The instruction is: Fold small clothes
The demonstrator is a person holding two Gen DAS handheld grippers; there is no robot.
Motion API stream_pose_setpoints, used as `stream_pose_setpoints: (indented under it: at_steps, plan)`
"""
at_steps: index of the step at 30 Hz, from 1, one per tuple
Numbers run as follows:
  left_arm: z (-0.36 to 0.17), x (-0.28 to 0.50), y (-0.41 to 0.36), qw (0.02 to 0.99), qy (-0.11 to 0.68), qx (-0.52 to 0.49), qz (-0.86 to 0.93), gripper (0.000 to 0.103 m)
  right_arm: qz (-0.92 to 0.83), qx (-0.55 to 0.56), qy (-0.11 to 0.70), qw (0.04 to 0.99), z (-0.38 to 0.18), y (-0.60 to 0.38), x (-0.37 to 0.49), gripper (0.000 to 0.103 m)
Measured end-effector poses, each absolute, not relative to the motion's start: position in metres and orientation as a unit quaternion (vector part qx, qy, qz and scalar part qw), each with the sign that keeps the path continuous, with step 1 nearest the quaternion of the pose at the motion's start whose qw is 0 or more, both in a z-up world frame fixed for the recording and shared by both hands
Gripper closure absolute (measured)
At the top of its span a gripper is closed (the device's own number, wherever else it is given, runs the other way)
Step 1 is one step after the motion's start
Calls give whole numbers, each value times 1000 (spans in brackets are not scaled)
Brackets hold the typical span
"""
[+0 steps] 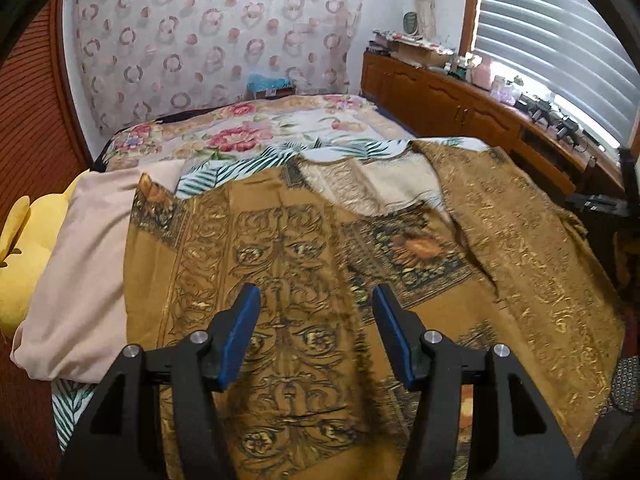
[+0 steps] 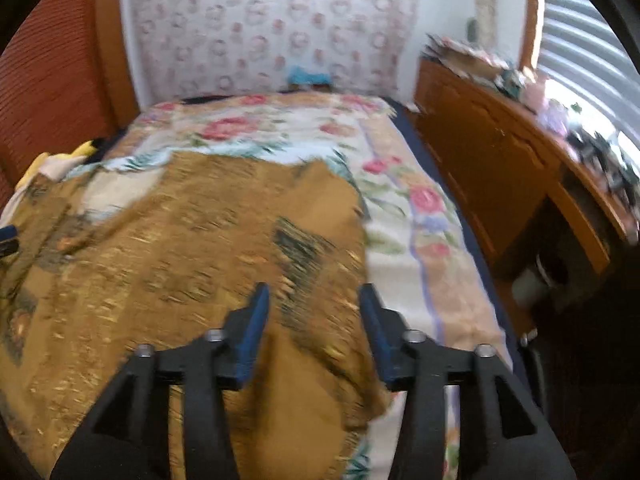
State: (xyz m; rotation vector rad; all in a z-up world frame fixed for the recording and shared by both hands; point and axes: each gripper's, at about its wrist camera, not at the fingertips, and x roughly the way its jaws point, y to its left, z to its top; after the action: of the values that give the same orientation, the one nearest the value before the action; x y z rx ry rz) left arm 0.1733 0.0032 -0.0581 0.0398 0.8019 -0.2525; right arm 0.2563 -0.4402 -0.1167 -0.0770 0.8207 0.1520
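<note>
A bed (image 1: 280,120) under a floral bedspread (image 2: 400,216) fills most of both views, running back to a wall hung with a ring-patterned curtain (image 1: 208,28). Along its right side stands a wooden cabinet (image 1: 448,100), its top crowded with small items beneath a slatted window blind (image 1: 560,32). Spread across the near half of the bed lies the task's garment — a mustard-gold patterned cloth (image 1: 288,248), one part folded back to show a pale lining. A beige pillow (image 1: 80,264) lies touching its left edge, with a yellow plush toy (image 1: 24,248) just beyond. The left gripper (image 1: 316,300) hovers over the cloth, blue pads spread wide, gripping nothing. The right gripper (image 2: 314,300) — its view blurred — is likewise wide apart and empty above the cloth's right edge.
</note>
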Motion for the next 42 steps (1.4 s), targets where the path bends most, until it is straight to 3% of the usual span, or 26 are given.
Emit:
stream_pose_setpoints:
  at_steps: [5, 6, 8, 10, 14, 24, 34, 36, 38, 40, 42]
  plan:
    - [-56, 172, -8, 911, 389, 22, -132, 46, 59, 8, 440, 896, -139, -466, 255, 57]
    - [-56, 171, -9, 911, 389, 23, -133, 46, 63, 13, 444, 893, -140, -468, 254, 61]
    - [-57, 170, -11, 911, 389, 24, -134, 46, 76, 21, 443, 893, -140, -469, 251, 84]
    - [-56, 169, -11, 912, 387, 24, -134, 46, 71, -5, 436, 897, -137, -465, 247, 94]
    - [-56, 165, -10, 913, 386, 21, -132, 46, 68, -46, 412, 907, -126, -452, 241, 101]
    - [-55, 160, -6, 914, 383, 8, -129, 46, 128, -64, 339, 930, -86, -404, 228, 101]
    - [-51, 155, -8, 916, 377, 3, -134, 46, 202, -91, 409, 885, -139, -343, 220, 100]
    - [-51, 155, -9, 916, 378, 2, -135, 46, 201, -77, 409, 887, -139, -346, 219, 94]
    - [-51, 155, -10, 915, 379, 3, -137, 46, 199, -64, 409, 888, -136, -349, 219, 82]
    - [-51, 154, -11, 915, 378, 3, -139, 46, 190, -63, 403, 893, -128, -357, 217, 79]
    - [-50, 153, -11, 916, 377, 3, -140, 46, 179, -56, 389, 902, -114, -369, 216, 68]
